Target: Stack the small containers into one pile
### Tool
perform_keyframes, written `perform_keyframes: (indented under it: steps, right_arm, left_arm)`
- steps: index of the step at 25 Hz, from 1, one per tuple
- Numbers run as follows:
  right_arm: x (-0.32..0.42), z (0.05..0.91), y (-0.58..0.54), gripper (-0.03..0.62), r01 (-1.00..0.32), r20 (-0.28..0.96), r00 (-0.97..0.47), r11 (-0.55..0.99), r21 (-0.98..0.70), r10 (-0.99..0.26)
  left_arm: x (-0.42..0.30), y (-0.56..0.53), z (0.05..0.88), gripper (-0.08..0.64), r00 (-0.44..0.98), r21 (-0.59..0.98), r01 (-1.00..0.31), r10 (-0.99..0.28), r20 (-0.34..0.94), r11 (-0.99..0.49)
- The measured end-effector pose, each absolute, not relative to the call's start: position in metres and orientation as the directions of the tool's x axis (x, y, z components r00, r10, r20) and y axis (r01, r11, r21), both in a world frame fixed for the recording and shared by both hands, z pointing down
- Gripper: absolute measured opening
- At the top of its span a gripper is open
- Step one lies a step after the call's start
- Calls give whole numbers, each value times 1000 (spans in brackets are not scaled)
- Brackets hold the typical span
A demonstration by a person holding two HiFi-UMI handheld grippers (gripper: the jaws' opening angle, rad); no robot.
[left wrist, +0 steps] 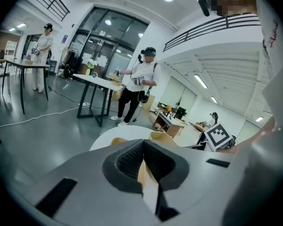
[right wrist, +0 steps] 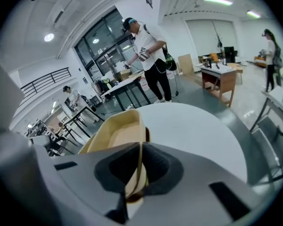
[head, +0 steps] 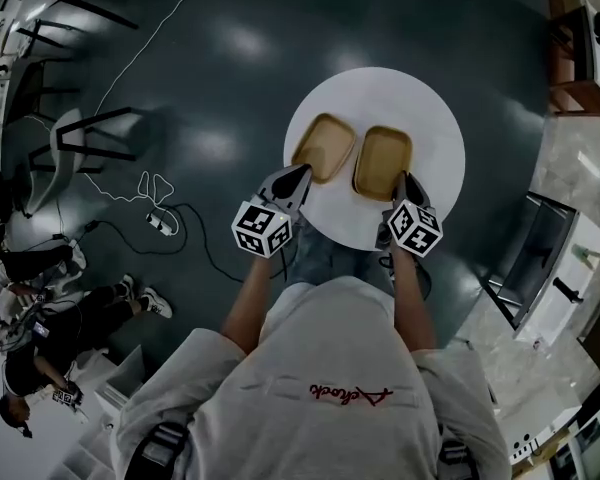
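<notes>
Wearer's grey shirt (head: 330, 388): bottom of the head view, both forearms reaching up-frame toward the work.

Item 1. Left container (head: 325, 146): shallow tan tray at frame centre, on the round white table (head: 435, 118).

Item 2. Right container (head: 383, 160): same kind, just beside the first, long sides nearly meeting. Neither sits inside the other, so the pile is judged not yet begun. Whether either has left the tabletop cannot be told.

Item 3. Left gripper (head: 302, 171): pads pressed onto the near rim of the left container. The left gripper view shows a thin tan wall between them.

Item 4. Right gripper (head: 408, 180): likewise pinching the near rim of the right container.

Note on grip: holding by the edge looks deliberate. It leaves each tray's hollow clear, so one could be lowered into the other.

Surroundings: dark floor (head: 230, 78) around the table. White cable (head: 130, 183) lies at left of frame. Other people (left wrist: 139, 86) stand by distant tables in the gripper views, well apart.
</notes>
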State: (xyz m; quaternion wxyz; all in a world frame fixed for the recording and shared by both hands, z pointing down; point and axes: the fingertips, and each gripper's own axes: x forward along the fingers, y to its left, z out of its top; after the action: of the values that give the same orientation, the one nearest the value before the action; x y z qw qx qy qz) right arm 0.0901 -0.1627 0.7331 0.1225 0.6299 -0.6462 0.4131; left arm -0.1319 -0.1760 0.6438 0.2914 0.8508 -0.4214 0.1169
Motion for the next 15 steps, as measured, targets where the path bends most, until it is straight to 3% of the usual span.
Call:
perform_keyframes:
  steps: [9,12,15]
  right_arm:
    - [81,749,-154,35,-894,693,-160,-194,-403,-703]
    - [79,746,-153,108,-904,688,-162,-173,-391,-707]
    - [83,740,-152,126,-926,684,-143,-147,-347,-716]
  left_arm:
    - [-139,-183,652,11,630,399,-776,-626,459,-488]
    - [-139,-185,653,11,634,399,-773,-622,460,-493]
    - [-136,-187,656,11,629,396,-777,-623,464,-490]
